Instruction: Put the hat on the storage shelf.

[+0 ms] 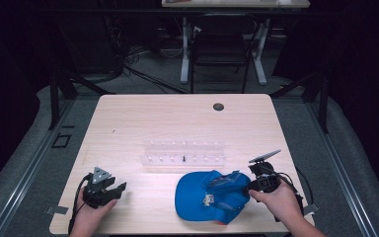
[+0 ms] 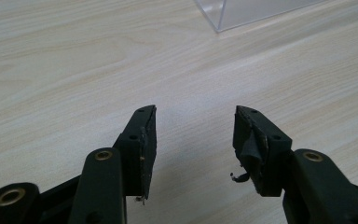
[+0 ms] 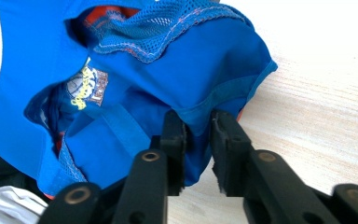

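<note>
Two grippers are out over the pale wooden surface (image 1: 177, 118), and the right gripper (image 3: 198, 140) is doing the work. Its jaws straddle the rim of the crumpled blue fabric cap (image 1: 209, 197), which lies at the near edge, just in front of the clear plastic rack (image 1: 182, 153). Fabric sits between the pads, but a gap shows beside it, so I'd call the jaws narrowed around the hem, not yet biting. This looks like the grasping step; next they need to squeeze fully onto that hem before any lift. The right hand (image 1: 279, 200) reaches in level from the cap's right side. Over on the left, the left gripper (image 2: 196, 135) rests low, jaws spread, nothing between them.
</note>
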The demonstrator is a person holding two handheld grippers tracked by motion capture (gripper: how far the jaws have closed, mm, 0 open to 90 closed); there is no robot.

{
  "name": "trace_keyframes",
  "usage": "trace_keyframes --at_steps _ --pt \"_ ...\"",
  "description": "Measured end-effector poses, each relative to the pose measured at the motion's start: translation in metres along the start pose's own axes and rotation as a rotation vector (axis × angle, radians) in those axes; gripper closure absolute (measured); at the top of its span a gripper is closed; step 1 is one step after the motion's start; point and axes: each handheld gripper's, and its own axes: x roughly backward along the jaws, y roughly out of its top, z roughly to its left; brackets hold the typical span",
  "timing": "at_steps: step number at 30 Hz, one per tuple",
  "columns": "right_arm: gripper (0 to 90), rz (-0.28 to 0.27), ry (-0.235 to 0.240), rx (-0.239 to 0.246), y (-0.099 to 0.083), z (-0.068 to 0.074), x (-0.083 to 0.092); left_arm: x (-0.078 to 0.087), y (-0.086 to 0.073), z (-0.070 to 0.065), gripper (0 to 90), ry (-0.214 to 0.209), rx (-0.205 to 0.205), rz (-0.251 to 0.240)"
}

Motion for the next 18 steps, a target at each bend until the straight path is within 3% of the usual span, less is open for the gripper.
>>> trace_keyframes --at_steps 5,8,12,18 --pt "81.1 0.019 -0.002 0.003 0.0009 0.0008 0.0005 -0.0003 -0.0001 -0.0001 50.1 0.0 0.002 0.0" --pt "84.8 0.002 -0.005 -0.015 0.0006 0.0029 -0.0001 -0.0004 -0.0002 0.0 50.1 0.001 0.002 0.0" --pt "88.3 0.023 0.005 0.006 0.0027 0.0025 0.0032 -0.0005 -0.0003 0.0004 50.1 0.001 0.003 0.001" --pt "89.3 0.014 0.024 -0.008 0.0043 0.0032 0.0076 -0.0009 -0.0004 0.0005 50.1 0.0 0.005 0.001"
